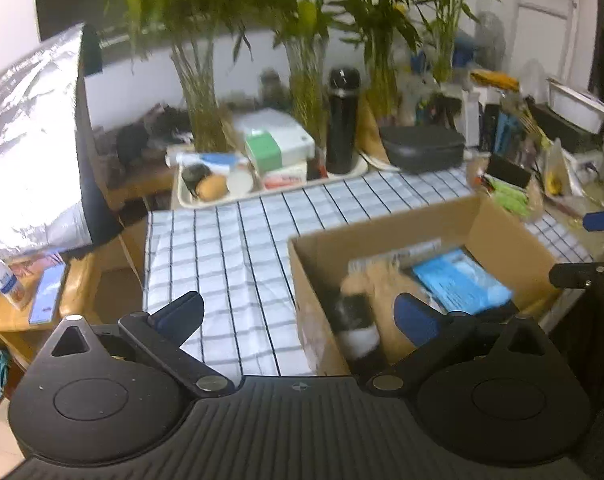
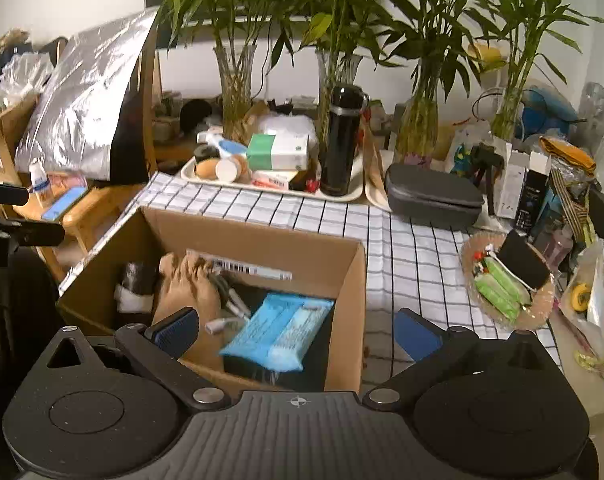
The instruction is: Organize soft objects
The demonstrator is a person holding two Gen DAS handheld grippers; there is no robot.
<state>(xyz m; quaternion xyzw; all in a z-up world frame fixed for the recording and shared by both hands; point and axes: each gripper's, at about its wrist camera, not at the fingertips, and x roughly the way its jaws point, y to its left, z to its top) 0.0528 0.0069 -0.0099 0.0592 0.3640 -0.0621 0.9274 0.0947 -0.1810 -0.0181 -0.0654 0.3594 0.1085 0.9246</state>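
Observation:
An open cardboard box (image 1: pixel 381 228) (image 2: pixel 262 240) stands on the checked tablecloth (image 1: pixel 230 248). Inside lie a blue soft pack (image 1: pixel 461 280) (image 2: pixel 278 332), a tan soft item (image 1: pixel 385 280) (image 2: pixel 186 284) and a black-and-white roll (image 1: pixel 355 320) (image 2: pixel 136 288). My left gripper (image 1: pixel 298 314) is open above the box's left wall, its right finger over the box and its left finger over the cloth. My right gripper (image 2: pixel 298 330) is open over the box's right part, above the blue pack. Nothing is held between either pair of fingers.
Behind the box, a cream tray (image 2: pixel 270 192) carries a black flask (image 2: pixel 341 140) and small boxes. Glass vases of bamboo (image 2: pixel 234 84) line the back. A grey case (image 2: pixel 433 196) and a wicker plate with green packs (image 2: pixel 505 288) sit at the right, a silver bag (image 2: pixel 90 100) at the left.

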